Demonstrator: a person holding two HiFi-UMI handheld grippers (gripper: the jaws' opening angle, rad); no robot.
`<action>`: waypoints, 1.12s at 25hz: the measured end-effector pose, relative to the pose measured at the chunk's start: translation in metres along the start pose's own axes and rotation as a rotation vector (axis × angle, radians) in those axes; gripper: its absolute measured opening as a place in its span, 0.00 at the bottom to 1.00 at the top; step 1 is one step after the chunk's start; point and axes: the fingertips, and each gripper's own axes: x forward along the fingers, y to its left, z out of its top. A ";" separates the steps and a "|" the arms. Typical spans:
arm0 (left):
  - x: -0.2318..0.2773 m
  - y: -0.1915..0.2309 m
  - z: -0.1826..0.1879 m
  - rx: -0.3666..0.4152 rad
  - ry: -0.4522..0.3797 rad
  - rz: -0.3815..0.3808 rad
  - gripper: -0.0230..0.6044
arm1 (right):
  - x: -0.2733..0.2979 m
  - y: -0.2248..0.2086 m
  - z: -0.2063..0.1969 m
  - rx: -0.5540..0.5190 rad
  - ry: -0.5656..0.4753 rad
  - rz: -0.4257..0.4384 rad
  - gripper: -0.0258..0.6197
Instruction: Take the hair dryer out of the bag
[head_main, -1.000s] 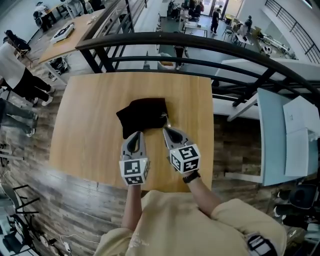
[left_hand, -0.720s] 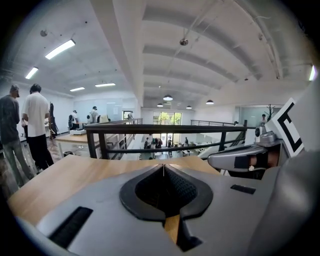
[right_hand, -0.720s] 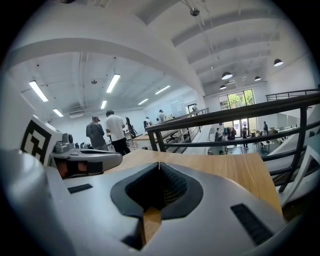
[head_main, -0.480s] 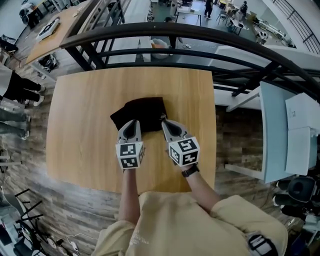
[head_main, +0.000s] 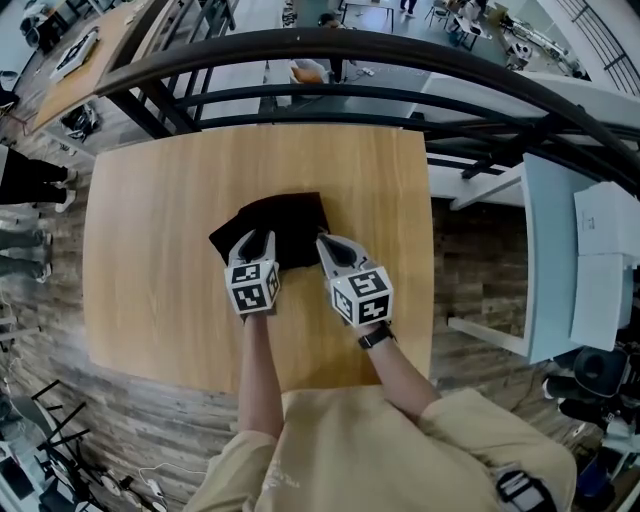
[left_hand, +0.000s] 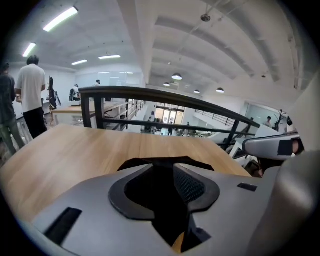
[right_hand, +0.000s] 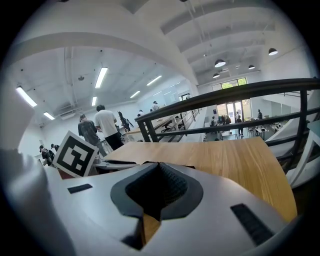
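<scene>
Head view is showing a black bag (head_main: 275, 222) lying near the middle of the wooden counter (head_main: 150, 220), a little closer to the far edge than to the near one. The cloth is bunching up into a dark lump, and what is inside cannot be seen. Both grippers are working at the side of the bag that is facing the near edge.

The left gripper (head_main: 252, 240) is reaching onto the bag's near left part. In the left gripper view its jaws are drawn in narrow, with the bag's black cloth filling the small gap between them.

The right gripper (head_main: 324, 241) is touching the bag's near right corner. In the right gripper view its jaws are meeting at the tips. A thin strip of the black bag is showing just beyond them, but whether any cloth is being pinched there cannot be told.

A dark railing (head_main: 330, 50) is curving along just past the counter's far edge. Off the counter's left edge, a person in a white shirt (left_hand: 30, 95) is standing with their back turned.
</scene>
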 end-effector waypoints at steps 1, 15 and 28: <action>0.006 0.001 -0.003 -0.020 0.007 -0.007 0.26 | 0.003 -0.001 -0.001 0.001 0.004 0.002 0.06; 0.041 0.020 -0.027 -0.119 0.076 0.077 0.08 | 0.021 -0.021 -0.016 0.023 0.044 0.004 0.06; 0.015 0.024 -0.005 -0.272 -0.022 0.026 0.06 | 0.018 -0.035 -0.031 -0.116 0.086 0.038 0.06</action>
